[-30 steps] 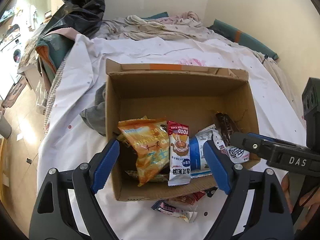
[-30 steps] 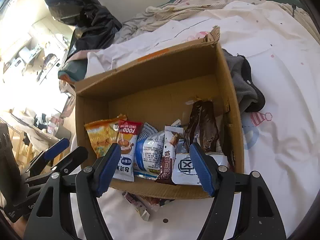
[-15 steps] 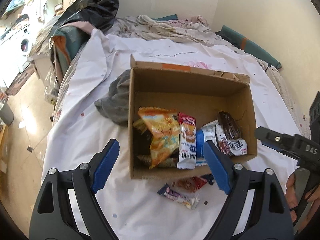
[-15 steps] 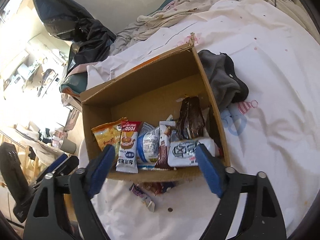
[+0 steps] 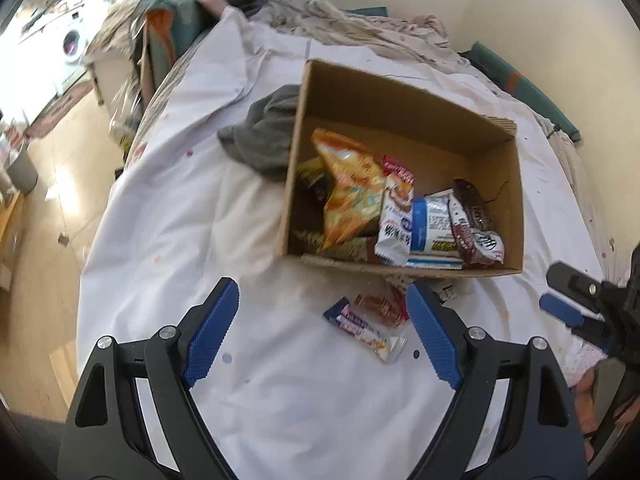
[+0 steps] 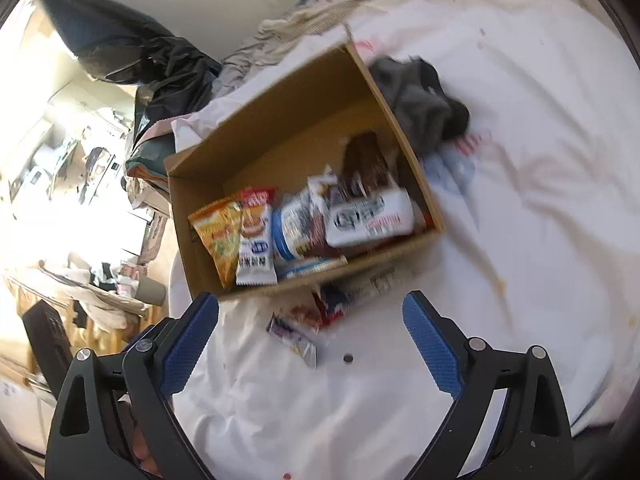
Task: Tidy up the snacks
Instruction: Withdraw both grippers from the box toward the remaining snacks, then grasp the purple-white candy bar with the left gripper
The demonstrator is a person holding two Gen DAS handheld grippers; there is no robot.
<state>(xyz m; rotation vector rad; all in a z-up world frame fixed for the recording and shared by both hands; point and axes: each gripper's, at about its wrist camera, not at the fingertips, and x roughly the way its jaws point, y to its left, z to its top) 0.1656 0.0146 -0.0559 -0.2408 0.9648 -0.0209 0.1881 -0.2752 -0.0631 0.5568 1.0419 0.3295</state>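
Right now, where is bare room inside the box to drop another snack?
The back half of the cardboard box floor is bare, behind the orange bag and brown packet. The front wall is crowded with upright packets.

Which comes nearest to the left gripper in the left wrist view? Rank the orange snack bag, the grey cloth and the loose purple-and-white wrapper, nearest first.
From the left gripper:
1. Purple-and-white wrapper, on the sheet between the fingers, outside the box.
2. Orange snack bag, inside the cardboard box, left end.
3. Grey cloth, beyond, against the box's left wall.
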